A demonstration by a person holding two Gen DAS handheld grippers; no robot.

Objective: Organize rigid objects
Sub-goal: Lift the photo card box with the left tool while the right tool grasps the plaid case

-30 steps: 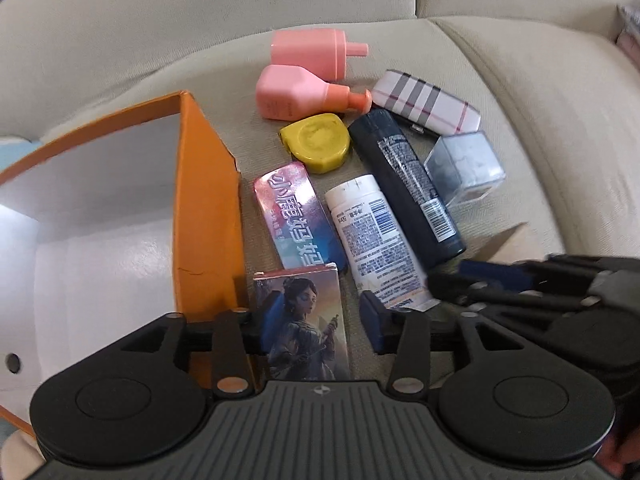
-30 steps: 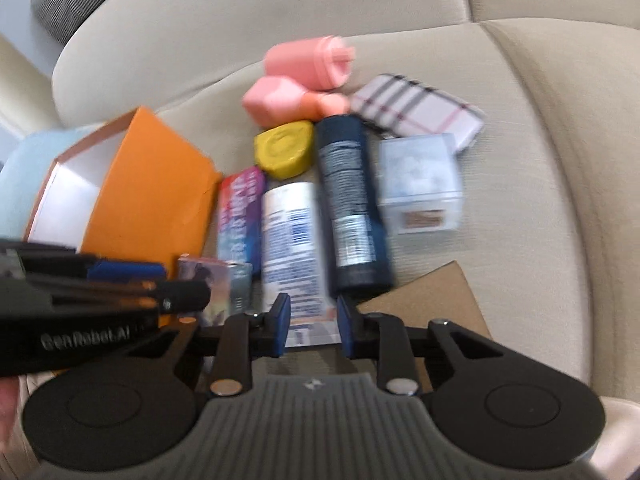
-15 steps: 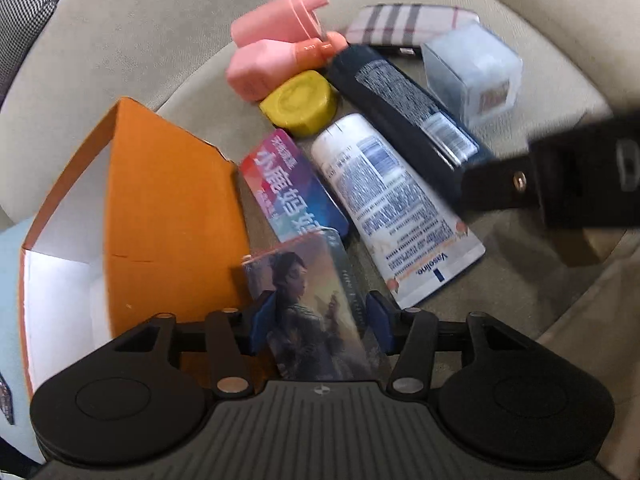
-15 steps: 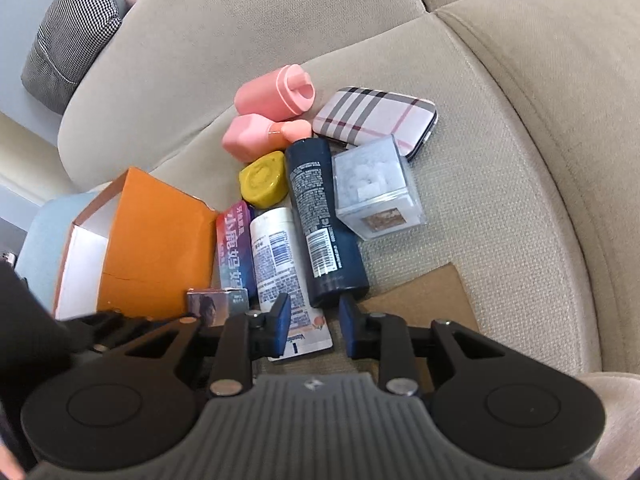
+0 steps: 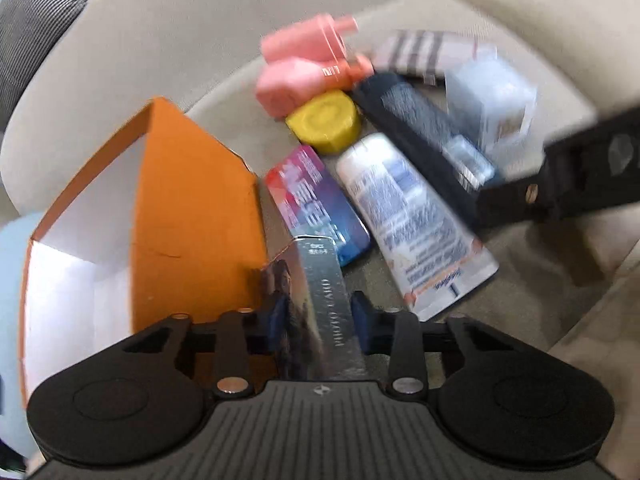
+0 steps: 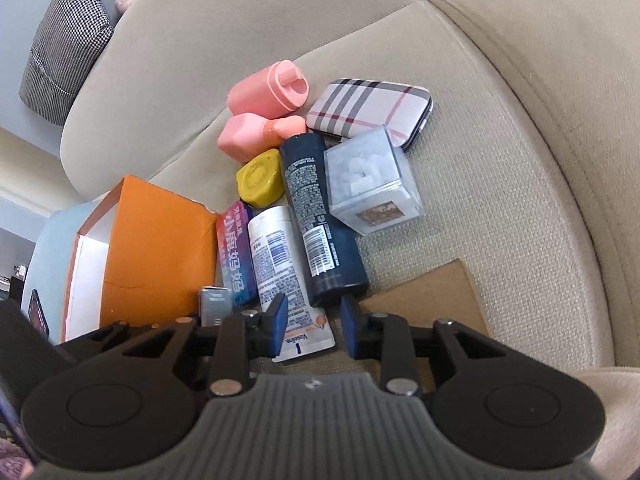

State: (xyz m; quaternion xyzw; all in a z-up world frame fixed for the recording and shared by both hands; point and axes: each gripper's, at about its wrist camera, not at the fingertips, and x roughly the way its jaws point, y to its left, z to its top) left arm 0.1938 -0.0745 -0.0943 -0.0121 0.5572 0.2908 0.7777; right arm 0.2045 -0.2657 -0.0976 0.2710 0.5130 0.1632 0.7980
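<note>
My left gripper [image 5: 316,316] is shut on a small illustrated card box [image 5: 310,300] and holds it tilted on edge, lifted beside the open orange box [image 5: 192,216]. The card box's end shows in the right wrist view [image 6: 216,306]. My right gripper [image 6: 312,324] is open and empty above the white Vaseline tube [image 6: 276,264]. On the sofa lie a dark blue bottle [image 6: 316,220], a colourful tin [image 6: 236,252], a yellow case [image 6: 260,178], two pink bottles [image 6: 264,120], a plaid case [image 6: 368,108] and a clear cube box [image 6: 372,186].
The orange box [image 6: 156,256] stands left of the pile on the beige sofa seat [image 6: 500,160]. A brown cardboard sheet [image 6: 432,296] lies under the right gripper. A checked cushion [image 6: 64,40] sits at the far left. The right gripper's arm [image 5: 560,176] crosses the left wrist view.
My left gripper closed on the card box, lifted it and turned it onto its edge. My right gripper pulled back and up from the pile.
</note>
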